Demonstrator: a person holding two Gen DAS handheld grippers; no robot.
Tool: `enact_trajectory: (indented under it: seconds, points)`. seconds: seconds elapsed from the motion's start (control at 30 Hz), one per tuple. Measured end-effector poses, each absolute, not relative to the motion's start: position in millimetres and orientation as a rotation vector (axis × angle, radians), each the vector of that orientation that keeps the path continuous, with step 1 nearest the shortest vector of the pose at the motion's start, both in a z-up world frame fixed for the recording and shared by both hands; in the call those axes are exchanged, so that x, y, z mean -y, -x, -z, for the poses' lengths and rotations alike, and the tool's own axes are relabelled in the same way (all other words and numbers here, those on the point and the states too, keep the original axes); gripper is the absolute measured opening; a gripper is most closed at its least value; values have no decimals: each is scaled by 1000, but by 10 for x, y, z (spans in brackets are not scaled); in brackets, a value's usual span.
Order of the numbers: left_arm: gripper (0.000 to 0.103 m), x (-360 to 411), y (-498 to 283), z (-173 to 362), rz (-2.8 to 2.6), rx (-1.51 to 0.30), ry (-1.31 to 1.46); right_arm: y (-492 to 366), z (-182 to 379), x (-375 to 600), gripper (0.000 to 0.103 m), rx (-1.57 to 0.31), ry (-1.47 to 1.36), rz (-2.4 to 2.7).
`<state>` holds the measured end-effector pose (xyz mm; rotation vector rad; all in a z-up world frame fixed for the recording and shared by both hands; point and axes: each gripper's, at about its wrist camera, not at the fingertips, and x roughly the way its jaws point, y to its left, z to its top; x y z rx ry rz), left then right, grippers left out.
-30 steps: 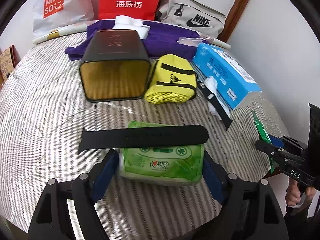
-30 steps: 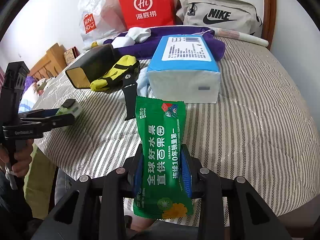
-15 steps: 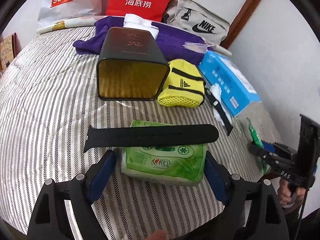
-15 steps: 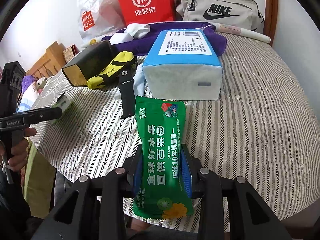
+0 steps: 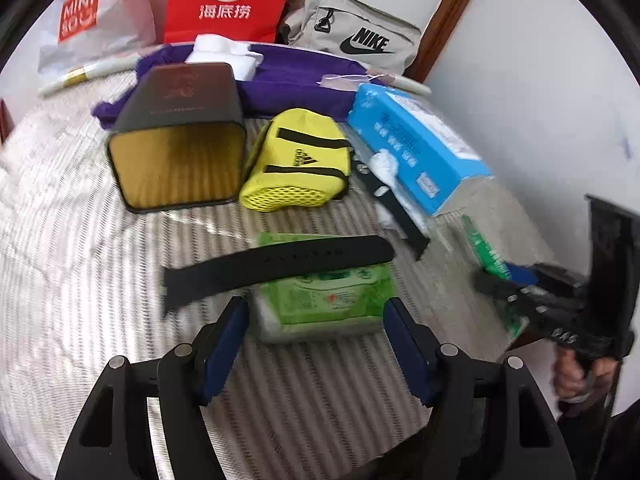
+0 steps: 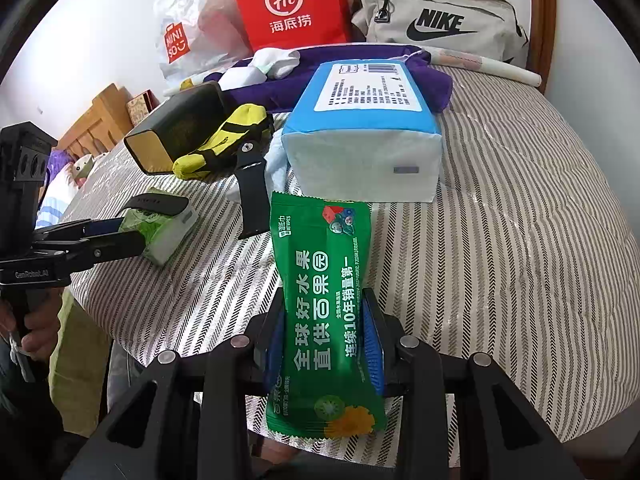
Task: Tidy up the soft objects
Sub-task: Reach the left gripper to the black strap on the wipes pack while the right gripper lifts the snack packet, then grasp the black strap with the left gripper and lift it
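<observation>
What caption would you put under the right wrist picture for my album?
The right gripper squeezes a dark green wipes packet above a striped bed, facing a blue tissue pack.

The black strap (image 5: 276, 266) hides the far part of the tissue pack (image 5: 324, 304); this view is blurry.

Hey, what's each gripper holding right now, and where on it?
The right gripper pinches the dark green wipes packet across its lower middle. The left gripper brackets the light green tissue pack by its short ends; contact is unclear.
</observation>
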<state>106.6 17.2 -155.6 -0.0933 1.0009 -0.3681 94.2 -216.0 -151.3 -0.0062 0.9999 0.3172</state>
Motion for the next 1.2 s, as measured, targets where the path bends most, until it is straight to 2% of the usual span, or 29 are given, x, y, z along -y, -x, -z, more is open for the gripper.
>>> enact_trajectory:
  seconds: [0.07,0.3,0.43,0.63,0.77,0.97,1.2]
  points:
    - [74,-231,-1059,1553,335,-995,81,-940,1512,2160,34,-1000,8,-314]
    - [74,-516,-966,1467,372,-971,170,-942,1512,2142,35,-1000,16,-314]
    - [74,-609,-932,1341,286,-903,74,-949,1513,2148,35,-1002,11,-318]
    - [74,-497,-1136,1482,264,-913,-199,-948,1512,2145,35,-1005,21,-318]
    - [74,-502,-1214,1473,354,-881,-249,-956,1511,2152,35,-1011,14,-316]
    - [62,-484,-1354,1497,562,-879,-255,-1019,1518,2123,35,-1008,47,-286]
    - [37,-456,-1383,1508,721,-892,-246,-1035,1462,2153,34,-998,72,-267]
